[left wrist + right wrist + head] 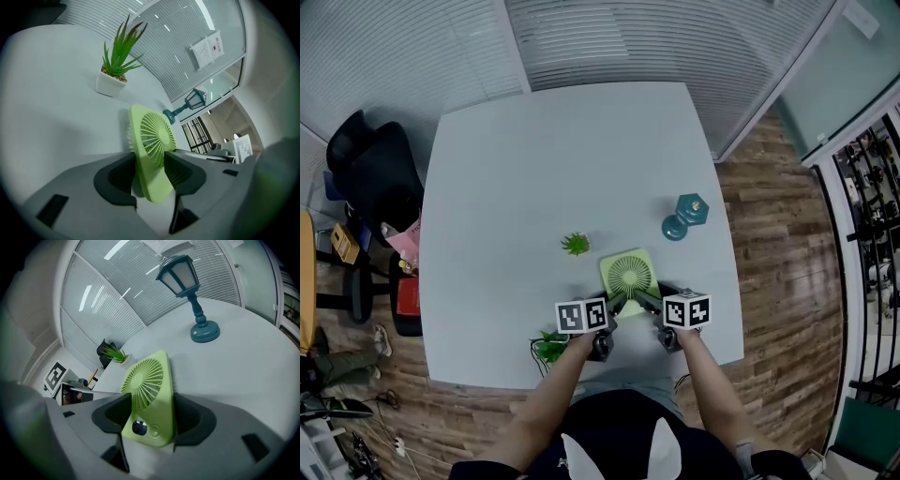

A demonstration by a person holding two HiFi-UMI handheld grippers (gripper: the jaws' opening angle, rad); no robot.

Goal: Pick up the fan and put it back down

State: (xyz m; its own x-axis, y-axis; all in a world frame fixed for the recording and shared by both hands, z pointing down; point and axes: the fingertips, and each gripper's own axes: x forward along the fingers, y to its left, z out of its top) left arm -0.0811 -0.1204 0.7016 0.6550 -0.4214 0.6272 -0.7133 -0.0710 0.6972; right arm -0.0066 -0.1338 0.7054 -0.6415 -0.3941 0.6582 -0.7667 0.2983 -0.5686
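Observation:
A small light-green fan [628, 275] stands on the white table [534, 169] near its front edge. Both grippers meet at its base from the near side. My left gripper [617, 306] has the fan [154, 150] edge-on between its jaws, and both dark pads press against its thin body. My right gripper [649, 300] has the fan's [147, 390] lower face, with its round button, spanning the gap between its jaws, and both pads touch its sides. In each gripper view the fan leans slightly.
A teal lantern-shaped lamp [684, 216] stands to the right beyond the fan. A small potted plant [576, 245] sits just left of the fan, and another plant [549, 347] is at the front edge by my left arm. A black chair [370, 159] stands left of the table.

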